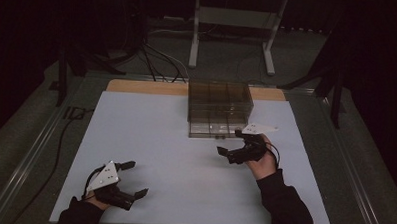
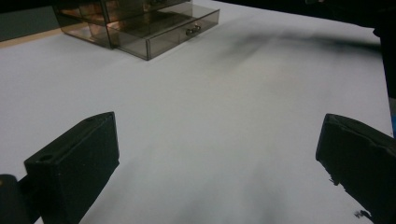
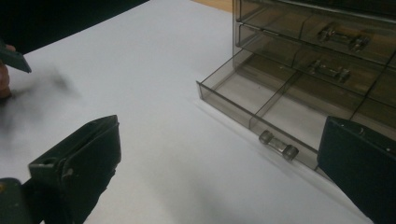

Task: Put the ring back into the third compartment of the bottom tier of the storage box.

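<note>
— Drawers first: where does the smoky clear drawer cabinet [image 1: 219, 108] sit?

— Far middle of the white table [image 1: 150, 140], seen from the high view. From there the bottom drawer [image 3: 261, 105] barely reads as pulled out; the right gripper view shows it plainly, slid forward and empty, its small handle [image 3: 279, 145] just ahead of the jaws.

— And the right gripper [image 1: 233, 144]?

— Jaws spread wide, holding nothing, just beside the cabinet's front right corner.

— The left gripper [image 1: 134, 179]?

— Near the table's close left edge, well apart from the cabinet, jaws wide and empty. Its own view shows the cabinet far off, drawer out.
</note>
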Motion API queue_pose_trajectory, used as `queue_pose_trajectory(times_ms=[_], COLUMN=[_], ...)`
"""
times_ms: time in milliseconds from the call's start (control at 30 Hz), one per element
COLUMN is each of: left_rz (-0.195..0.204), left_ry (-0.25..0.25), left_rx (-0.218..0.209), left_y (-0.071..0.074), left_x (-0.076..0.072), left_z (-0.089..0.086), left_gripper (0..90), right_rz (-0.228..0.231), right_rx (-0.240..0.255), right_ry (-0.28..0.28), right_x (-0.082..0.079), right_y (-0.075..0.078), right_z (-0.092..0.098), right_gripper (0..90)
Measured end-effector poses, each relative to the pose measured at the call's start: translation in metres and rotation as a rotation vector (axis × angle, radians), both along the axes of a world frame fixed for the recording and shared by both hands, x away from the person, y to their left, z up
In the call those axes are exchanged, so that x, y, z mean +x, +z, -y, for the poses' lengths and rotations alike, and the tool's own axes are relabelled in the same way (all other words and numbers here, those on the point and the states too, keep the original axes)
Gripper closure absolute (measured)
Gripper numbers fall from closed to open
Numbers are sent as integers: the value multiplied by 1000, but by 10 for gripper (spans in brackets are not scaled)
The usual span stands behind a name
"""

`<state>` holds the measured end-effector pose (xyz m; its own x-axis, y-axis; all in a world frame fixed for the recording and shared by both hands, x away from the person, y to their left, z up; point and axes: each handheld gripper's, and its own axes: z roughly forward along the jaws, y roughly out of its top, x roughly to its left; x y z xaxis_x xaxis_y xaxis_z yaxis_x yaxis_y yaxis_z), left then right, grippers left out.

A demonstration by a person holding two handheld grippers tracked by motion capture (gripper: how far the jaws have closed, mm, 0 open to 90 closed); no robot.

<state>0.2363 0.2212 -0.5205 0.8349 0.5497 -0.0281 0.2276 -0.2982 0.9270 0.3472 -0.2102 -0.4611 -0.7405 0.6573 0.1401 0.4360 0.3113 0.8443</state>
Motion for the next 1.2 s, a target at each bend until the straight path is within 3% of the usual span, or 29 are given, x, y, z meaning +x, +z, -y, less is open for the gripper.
queue_pose_trajectory(times_ms=[367,767,1200], left_rz=[0,-1,-1], left_ry=[-2,-3,-2], left_rx=[4,-1,1], left_y=[0,0,0], left_x=[0,0,0], left_z=[0,1,1], left_gripper=[5,5,5], right_rz=[1,-7,26], right_rx=[-3,4,2], right_ry=[-4,-12,-39], right_x=[-14,-33,-59], right_y=[-11,-25,-31], right_z=[5,23,47], right_gripper=[0,0,0])
